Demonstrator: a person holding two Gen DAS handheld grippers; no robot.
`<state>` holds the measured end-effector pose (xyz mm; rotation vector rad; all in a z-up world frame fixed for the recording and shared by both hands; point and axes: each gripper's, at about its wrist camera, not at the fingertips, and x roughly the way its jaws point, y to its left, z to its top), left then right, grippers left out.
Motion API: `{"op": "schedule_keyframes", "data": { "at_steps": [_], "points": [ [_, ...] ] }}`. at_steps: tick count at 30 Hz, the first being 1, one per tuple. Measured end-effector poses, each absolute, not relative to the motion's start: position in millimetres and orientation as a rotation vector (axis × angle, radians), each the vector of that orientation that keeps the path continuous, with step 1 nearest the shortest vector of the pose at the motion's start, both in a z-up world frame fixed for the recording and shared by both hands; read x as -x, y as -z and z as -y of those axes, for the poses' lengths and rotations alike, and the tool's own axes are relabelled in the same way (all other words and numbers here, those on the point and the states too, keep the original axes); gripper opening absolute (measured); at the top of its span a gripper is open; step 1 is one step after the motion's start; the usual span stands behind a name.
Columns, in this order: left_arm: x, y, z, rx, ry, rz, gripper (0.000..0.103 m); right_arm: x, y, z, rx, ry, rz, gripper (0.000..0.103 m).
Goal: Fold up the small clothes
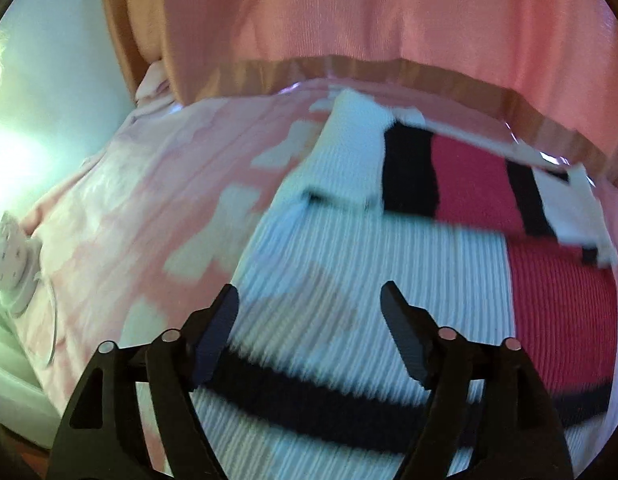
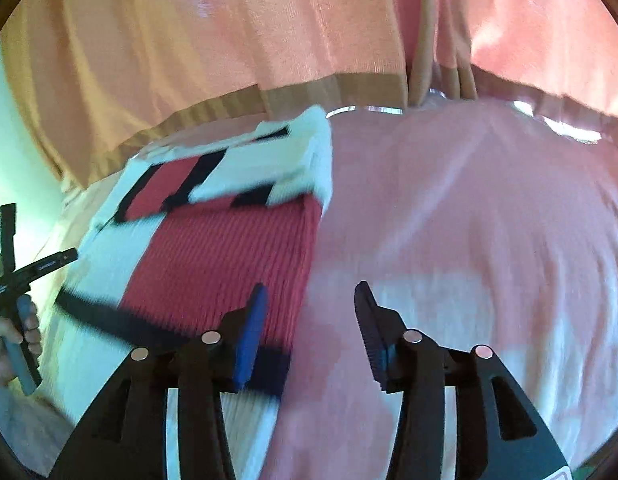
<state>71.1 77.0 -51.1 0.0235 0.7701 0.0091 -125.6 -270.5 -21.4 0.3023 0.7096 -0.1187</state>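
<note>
A ribbed knit sweater (image 1: 349,248) in white, red and black blocks lies flat on a pink bedspread (image 1: 121,216) with pale patches. Its sleeves are folded in across the far part of the body: a white sleeve (image 1: 349,160) lies at the left in the left wrist view, and a white one with black bands (image 2: 265,168) lies over the red panel in the right wrist view. A black band crosses the near part of the garment.

The left gripper (image 1: 309,312) hangs over the white ribbing near the black band, its jaws spread wide with nothing between them. The right gripper (image 2: 311,312) hovers at the sweater's right edge, where red knit meets the bedspread; its jaws stand apart and grasp nothing.

In the right wrist view, a hand (image 2: 13,340) at the far left holds the other gripper's blue handle. Behind the bed hangs a pink curtain (image 1: 389,12) with a tan hem. At the left edge of the bed lies a small pale round thing (image 1: 11,264), too blurred to name.
</note>
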Motion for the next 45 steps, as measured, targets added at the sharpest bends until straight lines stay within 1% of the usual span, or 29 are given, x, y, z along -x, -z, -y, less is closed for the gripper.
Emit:
{"op": "schedule_keyframes", "data": {
  "at_steps": [3, 7, 9, 11, 13, 20, 23, 24, 25, 26, 27, 29, 33, 37, 42, 45],
  "points": [
    [-31, 62, -97, 0.016, -0.005, -0.783, 0.08, 170, 44, 252, -0.327, 0.09, -0.732, 0.05],
    [14, 81, -130, 0.097, -0.044, -0.819, 0.082, 214, 73, 229, -0.406, 0.038, -0.799, 0.051],
    [29, 88, -142, 0.138, -0.059, -0.835, 0.082, 222, 80, 218, -0.415, 0.009, -0.821, 0.051],
    [41, 93, -152, 0.17, -0.071, -0.841, 0.082, 224, 86, 207, -0.42, -0.025, -0.841, 0.051],
    [49, 98, -160, 0.194, -0.067, -0.852, 0.082, 224, 87, 198, -0.405, -0.032, -0.837, 0.057],
    [56, 113, -180, 0.268, -0.043, -0.912, 0.083, 218, 87, 195, -0.457, -0.074, -0.834, 0.057],
    [54, 113, -179, 0.26, -0.035, -0.901, 0.082, 214, 88, 191, -0.467, -0.097, -0.836, 0.057],
    [54, 113, -177, 0.248, -0.03, -0.902, 0.077, 212, 88, 190, -0.462, -0.1, -0.834, 0.055],
    [54, 113, -174, 0.225, -0.029, -0.899, 0.072, 209, 88, 187, -0.451, -0.102, -0.83, 0.045],
    [53, 111, -171, 0.207, -0.013, -0.892, 0.05, 205, 88, 186, -0.438, -0.095, -0.833, 0.034],
    [52, 111, -171, 0.208, 0.007, -0.891, 0.033, 202, 90, 188, -0.44, -0.097, -0.843, 0.006],
    [48, 110, -168, 0.243, 0.069, -0.907, 0.013, 200, 90, 195, -0.483, -0.106, -0.844, 0.007],
    [60, 94, -161, 0.258, 0.115, -0.887, 0.011, 214, 61, 209, -0.452, -0.067, -0.766, 0.006],
    [104, 63, -142, 0.233, 0.218, -0.831, 0.01, 244, 27, 233, -0.383, 0.01, -0.715, 0.005],
    [164, 38, -122, 0.182, 0.332, -0.806, 0.01, 291, 19, 247, -0.331, 0.091, -0.772, 0.005],
    [192, 37, -116, 0.181, 0.382, -0.839, 0.01, 321, 26, 246, -0.34, 0.104, -0.845, 0.005]
  ]
}}
